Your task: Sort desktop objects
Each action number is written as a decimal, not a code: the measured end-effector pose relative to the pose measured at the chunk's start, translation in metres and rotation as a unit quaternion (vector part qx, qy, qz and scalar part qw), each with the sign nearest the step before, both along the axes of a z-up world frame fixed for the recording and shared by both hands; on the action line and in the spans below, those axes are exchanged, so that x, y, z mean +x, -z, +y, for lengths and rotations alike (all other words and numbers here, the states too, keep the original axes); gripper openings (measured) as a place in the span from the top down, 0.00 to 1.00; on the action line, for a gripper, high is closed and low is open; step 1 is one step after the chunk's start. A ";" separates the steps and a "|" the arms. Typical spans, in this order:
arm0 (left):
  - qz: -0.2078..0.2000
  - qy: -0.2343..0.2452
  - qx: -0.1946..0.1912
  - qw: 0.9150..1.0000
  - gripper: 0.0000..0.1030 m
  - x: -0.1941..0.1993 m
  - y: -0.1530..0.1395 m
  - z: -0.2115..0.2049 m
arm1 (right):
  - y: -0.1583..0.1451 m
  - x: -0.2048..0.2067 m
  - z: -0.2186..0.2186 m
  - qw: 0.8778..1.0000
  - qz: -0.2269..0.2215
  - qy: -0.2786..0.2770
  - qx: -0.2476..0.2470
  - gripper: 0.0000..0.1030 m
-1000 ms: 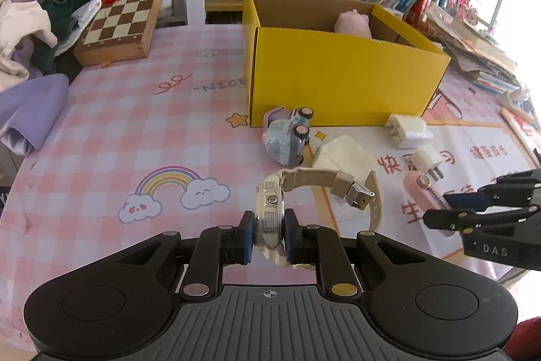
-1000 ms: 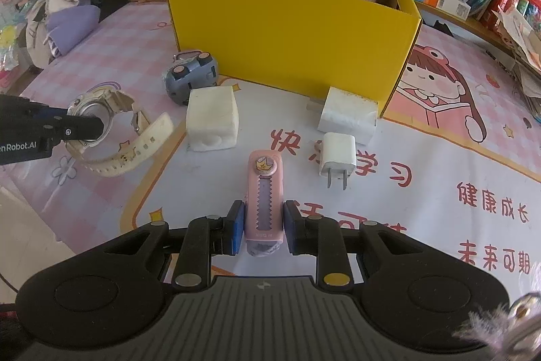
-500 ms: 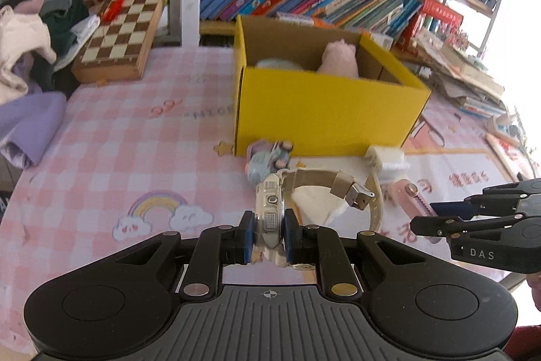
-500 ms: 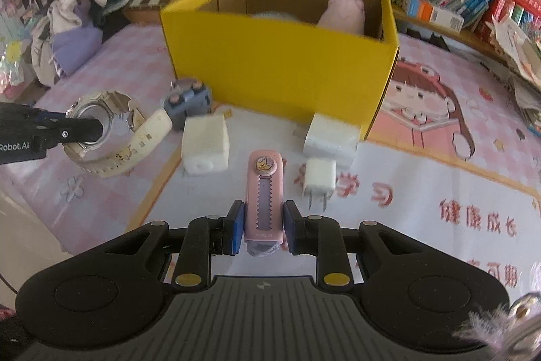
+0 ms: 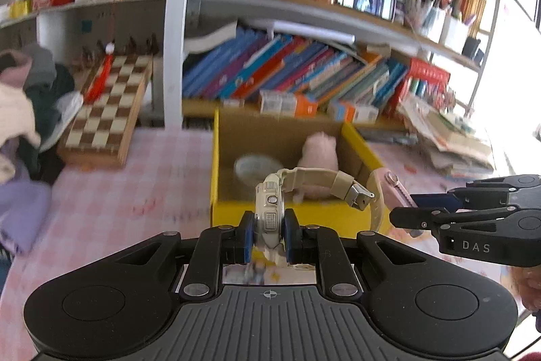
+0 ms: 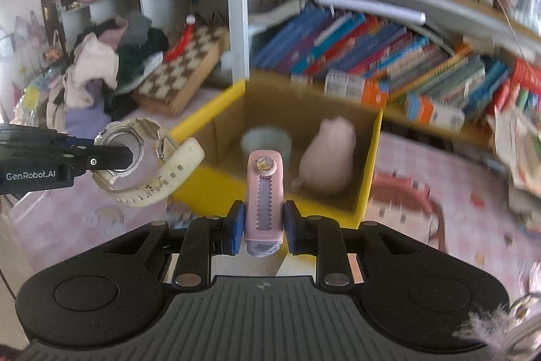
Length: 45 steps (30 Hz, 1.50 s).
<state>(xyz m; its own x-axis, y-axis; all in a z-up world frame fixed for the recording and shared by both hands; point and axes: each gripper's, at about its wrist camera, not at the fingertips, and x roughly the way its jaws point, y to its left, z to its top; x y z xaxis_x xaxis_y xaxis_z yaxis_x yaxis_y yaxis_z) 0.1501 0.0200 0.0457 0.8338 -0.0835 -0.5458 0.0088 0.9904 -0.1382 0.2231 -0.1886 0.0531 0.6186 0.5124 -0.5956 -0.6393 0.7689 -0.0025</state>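
Note:
My left gripper (image 5: 268, 237) is shut on a cream wristwatch (image 5: 270, 205), held in the air in front of the yellow box (image 5: 304, 215). Its strap curls to the right. The watch (image 6: 145, 161) and the left gripper (image 6: 111, 154) show at the left of the right wrist view. My right gripper (image 6: 263, 232) is shut on a pink utility knife (image 6: 264, 195), also lifted, near the box's (image 6: 209, 185) front wall. That knife's tip (image 5: 394, 186) peeks out beside the right gripper (image 5: 416, 208). Inside the box sit a pink plush toy (image 6: 329, 158) and a pale round object (image 6: 267, 141).
A wooden chessboard (image 5: 108, 114) leans at the back left by a heap of clothes (image 5: 23, 110). Rows of books (image 5: 290, 76) fill the shelf behind the box, and loose papers (image 5: 446, 137) pile at the right. The pink checked tablecloth (image 5: 118, 202) lies below.
Both grippers have risen and moved forward to the box with the watch and the knife held. The toy car, white cube and chargers have dropped out of sight below.

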 end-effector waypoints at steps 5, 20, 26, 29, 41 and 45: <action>-0.011 -0.004 0.017 1.000 0.84 0.029 -0.009 -0.005 | -0.007 0.030 0.005 1.000 -0.016 -0.016 -0.009 0.78; 0.016 -0.011 0.054 0.998 0.84 0.100 0.001 -0.013 | 0.006 0.109 0.023 0.997 -0.015 -0.061 -0.050 0.78; 0.047 -0.005 0.066 0.997 0.84 0.122 0.016 -0.014 | 0.021 0.129 0.034 0.993 0.000 -0.091 -0.078 0.78; 0.063 -0.001 0.076 0.995 0.84 0.131 0.025 -0.015 | 0.030 0.135 0.043 0.988 0.010 -0.116 -0.099 0.78; 0.129 0.004 0.087 0.988 0.84 0.161 0.058 -0.018 | 0.074 0.163 0.073 0.970 0.071 -0.171 -0.160 0.78; 0.138 0.012 0.104 0.985 0.84 0.163 0.064 -0.022 | 0.083 0.170 0.075 0.965 0.089 -0.176 -0.172 0.78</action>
